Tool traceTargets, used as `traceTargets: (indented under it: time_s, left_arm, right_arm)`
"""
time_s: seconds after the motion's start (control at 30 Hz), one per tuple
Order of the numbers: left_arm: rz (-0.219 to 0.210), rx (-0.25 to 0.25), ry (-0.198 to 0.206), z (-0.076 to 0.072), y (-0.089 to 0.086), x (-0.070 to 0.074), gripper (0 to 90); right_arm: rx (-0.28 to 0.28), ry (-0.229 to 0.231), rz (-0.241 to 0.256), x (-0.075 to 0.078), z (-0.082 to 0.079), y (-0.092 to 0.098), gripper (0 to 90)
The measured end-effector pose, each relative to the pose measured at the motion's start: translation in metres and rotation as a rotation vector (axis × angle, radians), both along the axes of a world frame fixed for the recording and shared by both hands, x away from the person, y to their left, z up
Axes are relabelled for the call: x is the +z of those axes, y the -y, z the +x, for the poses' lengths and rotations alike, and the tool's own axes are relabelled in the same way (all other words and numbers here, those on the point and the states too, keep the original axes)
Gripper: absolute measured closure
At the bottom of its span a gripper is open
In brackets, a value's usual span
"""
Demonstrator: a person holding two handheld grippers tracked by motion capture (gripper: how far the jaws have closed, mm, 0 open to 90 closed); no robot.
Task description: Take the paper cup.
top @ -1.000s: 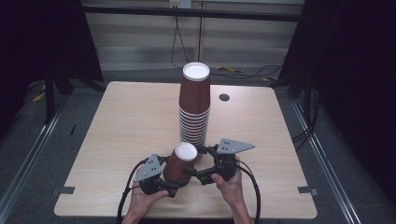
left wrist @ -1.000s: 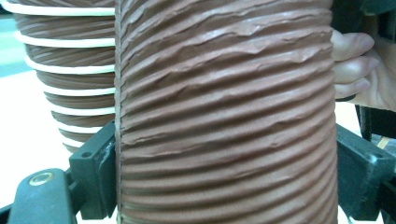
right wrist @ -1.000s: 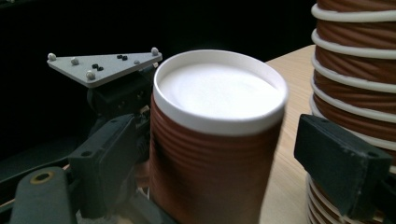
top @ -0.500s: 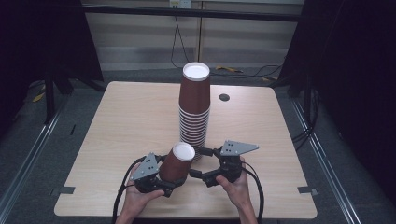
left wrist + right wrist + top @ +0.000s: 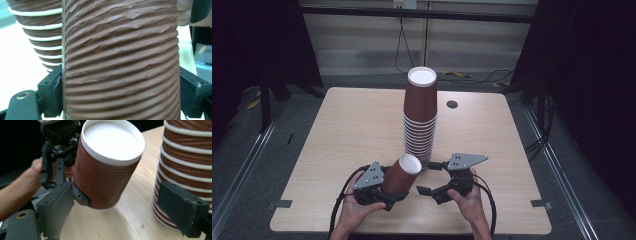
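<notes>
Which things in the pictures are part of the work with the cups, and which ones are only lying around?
Part of the work:
- single brown cup, upside down, tilted
- left gripper, shut on it
- right gripper, open beside it
- tall cup stack

Only lying around:
- dark round spot on the table
- cables on the floor behind

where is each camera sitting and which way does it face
High view: above the person's side of the table, looking forward and down; both hands and forearms show.
Left gripper view: on the left hand-held gripper, facing the single cup clamped between its jaws.
Right gripper view: on the right hand-held gripper, jaws apart, facing that cup.
All views share the cup stack.
</notes>
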State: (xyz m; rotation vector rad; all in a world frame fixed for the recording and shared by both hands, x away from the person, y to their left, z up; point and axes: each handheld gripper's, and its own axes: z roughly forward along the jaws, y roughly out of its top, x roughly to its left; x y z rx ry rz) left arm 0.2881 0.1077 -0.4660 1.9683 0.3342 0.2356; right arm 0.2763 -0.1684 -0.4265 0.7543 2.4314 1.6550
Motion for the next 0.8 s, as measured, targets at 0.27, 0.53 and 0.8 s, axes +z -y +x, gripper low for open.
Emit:
traceTargets:
  time_s: [0.27,0.53,0.8]
  left_arm:
    - [0.077,-0.020,0.017,0.002,0.003,0.004,13.8]
    - [0.175,-0.046,0.021,0.004,0.004,0.010,14.0]
    - [0.248,-0.081,0.025,0.004,0.009,0.013,14.1]
  right_arm:
    - [0.009,-0.005,-0.095,-0.002,-0.002,0.000,14.1]
    - [0.030,-0.009,-0.163,-0.001,-0.002,0.000,16.6]
    - [0.049,-0.009,-0.230,-0.002,-0.001,0.000,18.7]
